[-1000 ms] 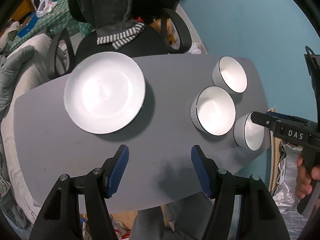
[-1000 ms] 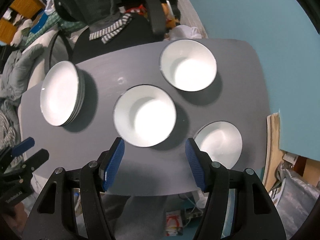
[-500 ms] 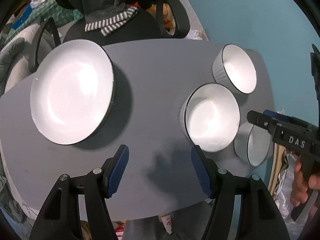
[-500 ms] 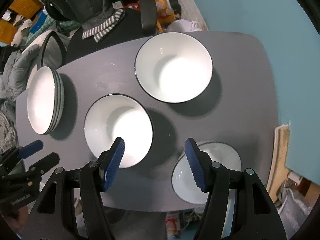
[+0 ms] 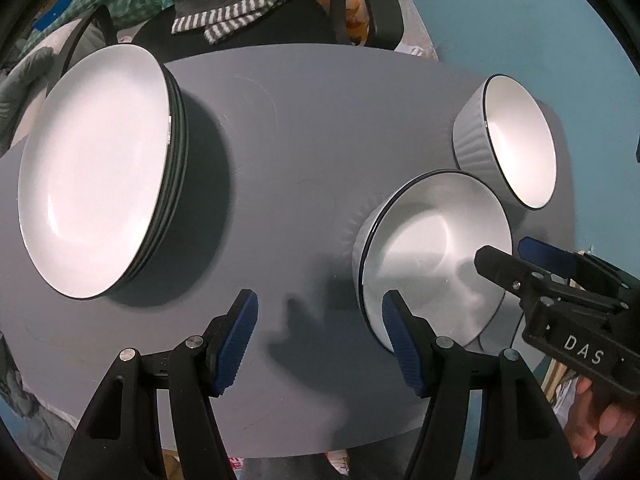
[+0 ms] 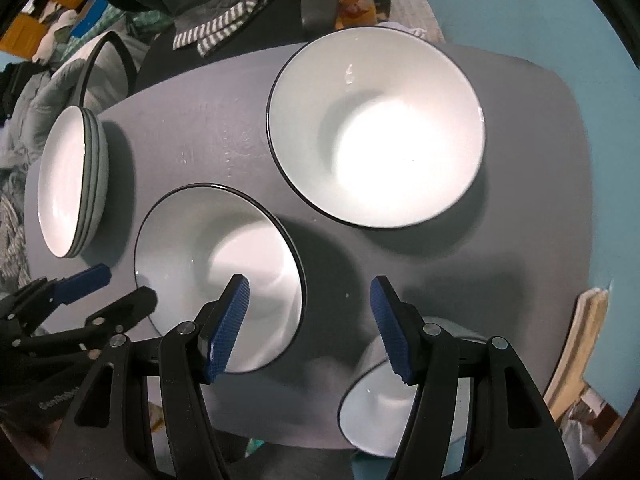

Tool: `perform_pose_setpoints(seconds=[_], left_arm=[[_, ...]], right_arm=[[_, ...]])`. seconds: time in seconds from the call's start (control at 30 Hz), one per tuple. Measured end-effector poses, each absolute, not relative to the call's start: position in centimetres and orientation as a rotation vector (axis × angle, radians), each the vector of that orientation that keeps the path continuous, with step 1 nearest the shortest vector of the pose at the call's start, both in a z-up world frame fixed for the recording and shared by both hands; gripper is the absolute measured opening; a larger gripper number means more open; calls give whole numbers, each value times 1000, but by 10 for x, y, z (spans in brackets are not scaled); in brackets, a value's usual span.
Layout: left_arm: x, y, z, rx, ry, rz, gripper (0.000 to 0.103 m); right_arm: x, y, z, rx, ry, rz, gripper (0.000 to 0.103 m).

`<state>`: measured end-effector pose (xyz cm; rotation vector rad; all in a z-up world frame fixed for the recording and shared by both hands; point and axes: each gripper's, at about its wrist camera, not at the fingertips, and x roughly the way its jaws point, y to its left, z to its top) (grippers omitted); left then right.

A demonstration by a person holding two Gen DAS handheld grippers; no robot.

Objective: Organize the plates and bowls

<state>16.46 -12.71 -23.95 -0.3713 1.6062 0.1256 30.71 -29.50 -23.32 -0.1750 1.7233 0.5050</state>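
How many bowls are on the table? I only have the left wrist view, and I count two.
Observer: Three. A third bowl sits at the near table edge, below the right gripper.
Operator: Is that gripper holding anything?
Observer: No. Its jaws are open and empty, and one finger overlaps the middle bowl in the right wrist view.
Operator: Anything in the far bowl?
Observer: Nothing. The far bowl shows down to its bottom, empty.

Plate stack (image 5: 92,168) sits left on the table (image 5: 288,128); three bowls right — far (image 6: 376,128), middle (image 6: 216,276), near (image 6: 376,412).
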Motion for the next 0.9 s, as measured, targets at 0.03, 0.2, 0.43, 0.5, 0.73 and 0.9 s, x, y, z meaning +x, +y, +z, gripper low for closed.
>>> perform_pose_setpoints(seconds=[0.03, 0.2, 0.43, 0.5, 0.73, 0.9], left_arm=[[165, -128, -240, -369, 1606, 128, 66], [167, -128, -246, -368, 1610, 149, 66], [167, -127, -258, -397, 1623, 176, 66], [167, -127, -260, -407, 1626, 178, 66], [166, -128, -261, -387, 1618, 189, 65], [166, -131, -263, -377, 1628, 185, 48]], right_arm=[[307, -295, -235, -175, 1723, 508, 62], [306, -290, -242, -198, 1720, 527, 63], [297, -290, -248, -263, 1707, 544, 63], [296, -291, -249, -272, 1704, 545, 63], [296, -290, -252, -260, 1712, 561, 53], [293, -290, -252, -255, 1726, 587, 40]])
